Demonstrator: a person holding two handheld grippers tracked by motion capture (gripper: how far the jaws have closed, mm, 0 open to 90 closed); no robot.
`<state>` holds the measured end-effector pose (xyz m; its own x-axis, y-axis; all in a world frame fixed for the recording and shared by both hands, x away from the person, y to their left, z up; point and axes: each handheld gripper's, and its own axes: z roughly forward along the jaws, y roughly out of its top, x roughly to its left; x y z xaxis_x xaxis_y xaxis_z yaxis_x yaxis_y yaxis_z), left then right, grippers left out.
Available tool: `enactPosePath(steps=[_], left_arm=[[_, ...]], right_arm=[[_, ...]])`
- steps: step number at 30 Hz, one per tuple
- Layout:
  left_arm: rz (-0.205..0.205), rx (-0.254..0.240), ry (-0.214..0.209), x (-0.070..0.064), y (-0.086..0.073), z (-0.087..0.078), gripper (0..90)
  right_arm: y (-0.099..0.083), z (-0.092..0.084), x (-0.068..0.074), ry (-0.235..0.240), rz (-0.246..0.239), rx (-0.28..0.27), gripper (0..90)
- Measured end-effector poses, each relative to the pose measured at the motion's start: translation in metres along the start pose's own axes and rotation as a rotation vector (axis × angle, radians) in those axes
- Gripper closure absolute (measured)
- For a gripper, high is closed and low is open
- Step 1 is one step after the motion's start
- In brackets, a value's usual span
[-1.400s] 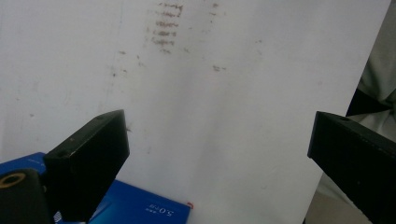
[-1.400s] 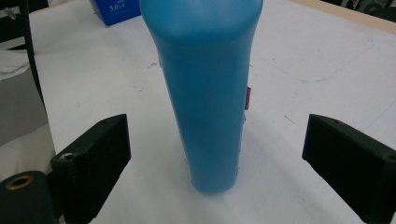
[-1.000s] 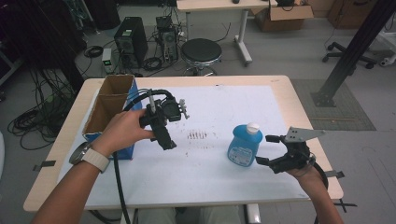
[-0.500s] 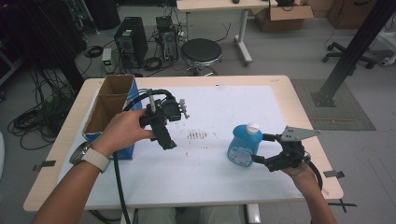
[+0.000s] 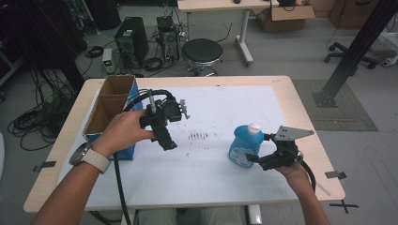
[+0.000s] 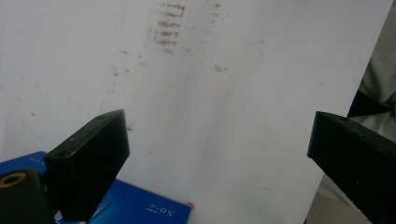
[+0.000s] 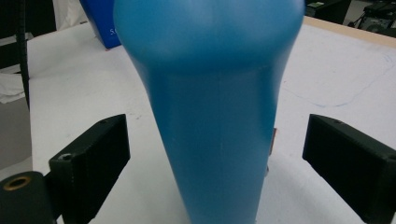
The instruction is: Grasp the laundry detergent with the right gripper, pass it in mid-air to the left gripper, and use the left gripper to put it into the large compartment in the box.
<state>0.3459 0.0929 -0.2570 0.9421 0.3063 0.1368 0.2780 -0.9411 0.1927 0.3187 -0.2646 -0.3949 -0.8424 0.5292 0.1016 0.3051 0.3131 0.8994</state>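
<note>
Where a second ago the right gripper (image 5: 257,158) hung a little apart from the blue bottle (image 5: 244,145), it now sits close against the bottle's right side, jaws spread wide on either flank and not yet touching it, which suggests a grasp is about to begin. All of this rests on a wooden bench (image 5: 307,117) covered by a white sheet (image 5: 234,108), the bottle standing upright on the sheet toward its right part, white cap on top. Far to the bottle's left, at the sheet's left edge, stands an open cardboard box with blue sides (image 5: 109,110); its inside looks empty, though the bottom is in shadow. Between box and bottle, nearer the box, the left gripper (image 5: 169,140) is held above the sheet, jaws wide open with nothing between them, unchanged from a second ago. Faint brown smudges (image 5: 198,136) mark the sheet just left of the bottle.
</note>
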Motion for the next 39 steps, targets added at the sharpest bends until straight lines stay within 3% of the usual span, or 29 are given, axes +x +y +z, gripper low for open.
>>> enactPosePath(steps=[22, 39], left_arm=[[-0.002, 0.002, -0.001, 0.001, 0.0, 0.001, 6.1], [-0.003, -0.002, 0.001, 0.001, -0.001, 0.0, 6.2]], right_arm=[[-0.003, 0.016, -0.001, 0.0, 0.016, -0.019, 8.5], [-0.005, 0.017, -0.001, 0.003, 0.007, -0.033, 21.9]])
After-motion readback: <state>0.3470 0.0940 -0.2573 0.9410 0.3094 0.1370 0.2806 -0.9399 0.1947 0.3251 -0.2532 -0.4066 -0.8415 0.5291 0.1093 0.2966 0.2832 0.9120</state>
